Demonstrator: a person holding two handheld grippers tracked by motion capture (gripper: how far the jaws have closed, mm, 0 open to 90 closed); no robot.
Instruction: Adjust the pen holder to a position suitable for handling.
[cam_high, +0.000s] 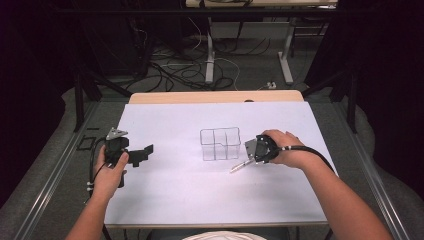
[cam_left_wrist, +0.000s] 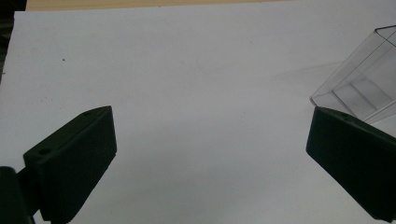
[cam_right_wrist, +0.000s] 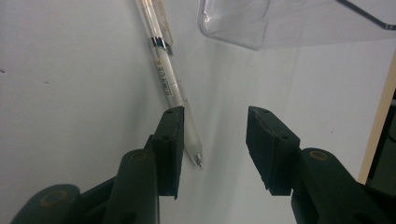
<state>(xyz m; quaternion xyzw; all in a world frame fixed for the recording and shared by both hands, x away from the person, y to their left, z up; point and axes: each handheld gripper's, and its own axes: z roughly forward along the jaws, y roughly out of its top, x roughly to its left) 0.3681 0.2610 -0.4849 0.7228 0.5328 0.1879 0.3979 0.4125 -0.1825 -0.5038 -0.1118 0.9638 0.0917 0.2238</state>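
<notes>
A clear plastic box (cam_high: 220, 144) with several compartments stands mid-table; its corner shows in the left gripper view (cam_left_wrist: 369, 81) and the right gripper view (cam_right_wrist: 261, 21). A white pen (cam_high: 239, 167) lies on the white sheet just right of the box. My right gripper (cam_high: 254, 151) hovers low over it, open; in the right gripper view (cam_right_wrist: 215, 116) the pen (cam_right_wrist: 166, 70) has its tip end lying between the jaws, close beside the left one. My left gripper (cam_high: 142, 155) rests at the left of the table, wide open (cam_left_wrist: 210, 116) and holding nothing.
The white sheet (cam_high: 200, 195) covers a wooden table whose far edge (cam_high: 215, 96) shows beyond it. Past the table are the floor, cables and desk legs (cam_high: 210, 55). Bare sheet lies between the two grippers and in front of the box.
</notes>
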